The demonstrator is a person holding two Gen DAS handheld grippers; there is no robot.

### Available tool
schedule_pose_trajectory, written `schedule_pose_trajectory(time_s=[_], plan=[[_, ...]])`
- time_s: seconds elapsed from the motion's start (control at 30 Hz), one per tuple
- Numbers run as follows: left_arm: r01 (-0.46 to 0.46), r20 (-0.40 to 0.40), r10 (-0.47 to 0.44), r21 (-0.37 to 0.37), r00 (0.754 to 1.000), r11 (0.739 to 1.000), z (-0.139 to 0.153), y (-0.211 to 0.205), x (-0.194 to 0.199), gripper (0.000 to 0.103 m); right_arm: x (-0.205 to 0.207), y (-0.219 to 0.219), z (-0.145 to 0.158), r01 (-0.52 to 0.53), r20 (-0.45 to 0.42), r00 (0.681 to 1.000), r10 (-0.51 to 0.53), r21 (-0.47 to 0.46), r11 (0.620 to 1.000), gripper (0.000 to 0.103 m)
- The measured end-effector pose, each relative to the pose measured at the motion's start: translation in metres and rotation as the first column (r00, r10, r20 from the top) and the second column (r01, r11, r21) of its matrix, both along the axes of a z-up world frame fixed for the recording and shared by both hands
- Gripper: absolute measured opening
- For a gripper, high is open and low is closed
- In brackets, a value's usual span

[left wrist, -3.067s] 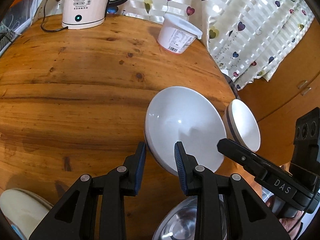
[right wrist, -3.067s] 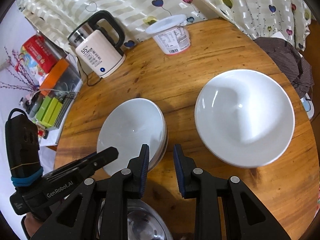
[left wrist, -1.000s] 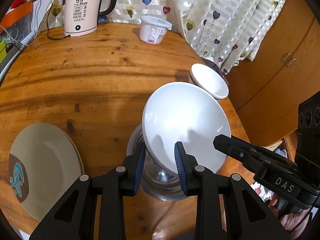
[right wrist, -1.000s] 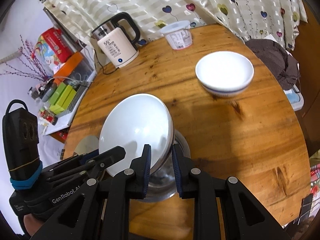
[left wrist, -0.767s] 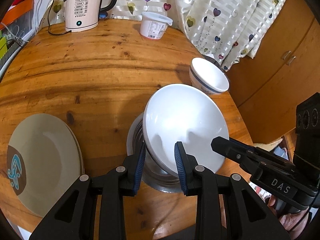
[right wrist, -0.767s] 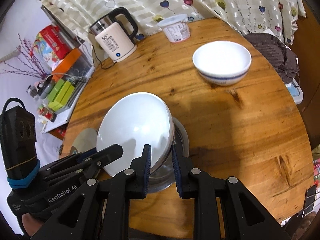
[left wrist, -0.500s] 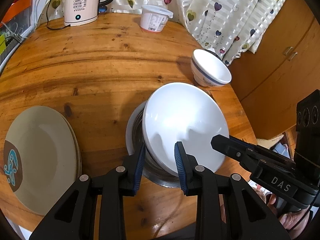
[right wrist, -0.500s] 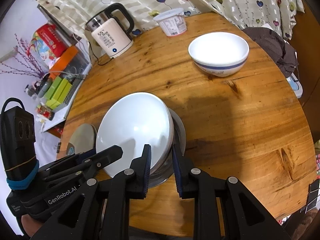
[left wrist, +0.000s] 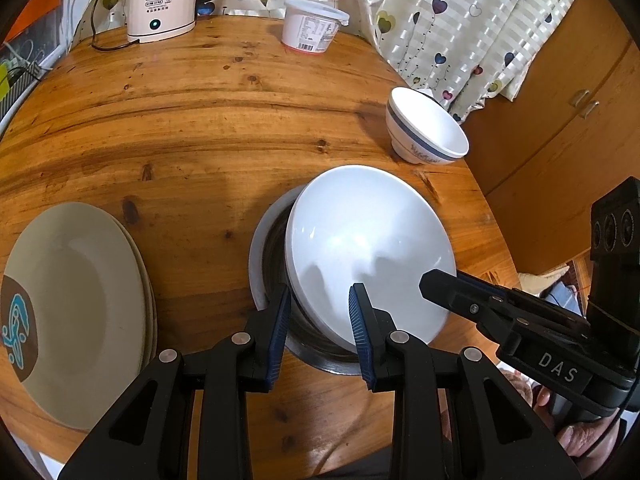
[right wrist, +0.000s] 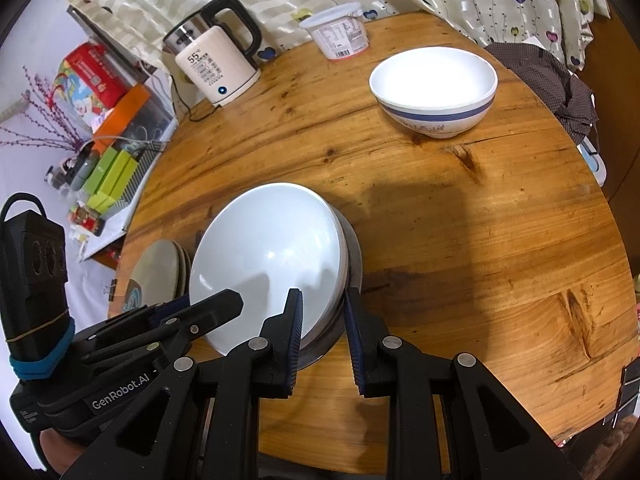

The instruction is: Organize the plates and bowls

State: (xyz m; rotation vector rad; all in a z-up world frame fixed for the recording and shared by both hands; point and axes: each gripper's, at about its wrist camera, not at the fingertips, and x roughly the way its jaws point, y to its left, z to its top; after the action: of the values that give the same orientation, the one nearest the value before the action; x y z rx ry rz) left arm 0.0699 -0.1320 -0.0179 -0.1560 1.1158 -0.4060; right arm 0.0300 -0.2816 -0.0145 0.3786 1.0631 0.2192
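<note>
Both grippers clamp opposite rims of a white bowl stack [left wrist: 368,248], tilted inside a steel bowl [left wrist: 260,256] on the round wooden table [left wrist: 180,128]: left gripper [left wrist: 318,320] and right gripper [right wrist: 322,330] each closed on its edge. Cream plates [left wrist: 76,300] lie beside; a blue-striped bowl [right wrist: 434,92] sits well apart.

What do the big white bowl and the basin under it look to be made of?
White bowl: probably glazed ceramic or porcelain, though melamine is possible; smooth, glossy, with soft highlights. Basin: apparently stainless steel; grey rim with a dull metallic sheen and dark reflective inner wall. Both grippers, left and right, straddle the bowl's rim.
</note>
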Motion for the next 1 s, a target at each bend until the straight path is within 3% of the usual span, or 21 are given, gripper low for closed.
schedule_pose_trajectory(time_s=[1.0], plan=[[-0.008, 0.057, 0.009, -0.009, 0.998, 1.0, 0.013, 0.007, -0.007, 0.032, -0.001, 0.004, 0.011, -0.016, 0.056, 0.998, 0.02, -0.064, 0.998, 0.023]])
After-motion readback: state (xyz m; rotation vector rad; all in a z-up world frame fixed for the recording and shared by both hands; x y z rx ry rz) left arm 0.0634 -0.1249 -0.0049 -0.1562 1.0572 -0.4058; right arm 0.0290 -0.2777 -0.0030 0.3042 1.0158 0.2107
